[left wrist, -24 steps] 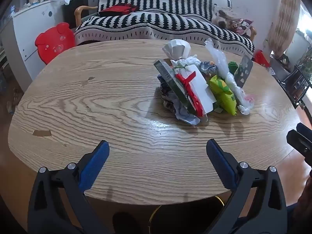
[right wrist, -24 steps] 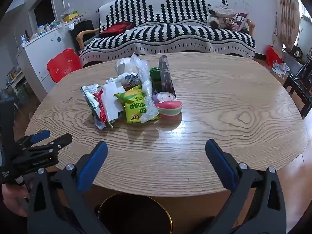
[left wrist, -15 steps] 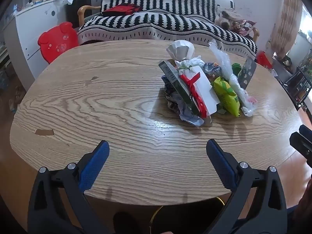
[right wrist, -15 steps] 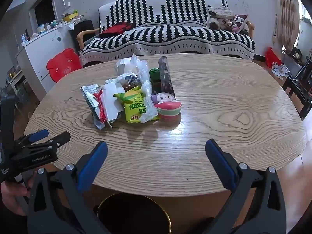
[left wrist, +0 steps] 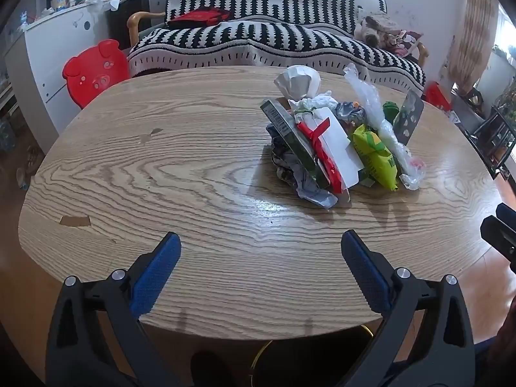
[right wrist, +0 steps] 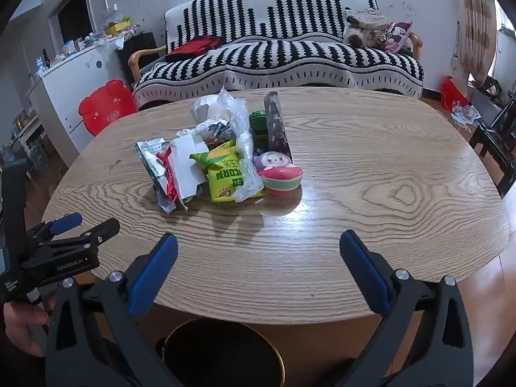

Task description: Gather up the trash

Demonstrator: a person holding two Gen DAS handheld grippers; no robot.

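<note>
A heap of trash [left wrist: 338, 142] [right wrist: 222, 158] lies on the oval wooden table [left wrist: 161, 167] [right wrist: 387, 174]: a yellow-green corn snack bag [right wrist: 224, 174], a white carton with red ribbon [left wrist: 335, 145], crumpled clear plastic [left wrist: 380, 119], a pink and green round toy [right wrist: 280, 175], a dark upright wrapper [right wrist: 275, 125]. My left gripper [left wrist: 259, 258] is open over the table's near edge, well short of the heap. My right gripper [right wrist: 258, 254] is open too, nothing between its fingers. A dark bin with a gold rim [right wrist: 222, 351] stands under the near edge.
A black-and-white striped sofa [right wrist: 283, 54] stands behind the table. A red pig-shaped stool [left wrist: 95, 72] and a white cabinet [left wrist: 42, 51] are at the left. Dark chairs [right wrist: 496, 142] stand at the right. A hand [right wrist: 19, 325] holds the left gripper's handle.
Both views have shifted slightly; the heap sits a little further right in the left wrist view. Both grippers stay open.
</note>
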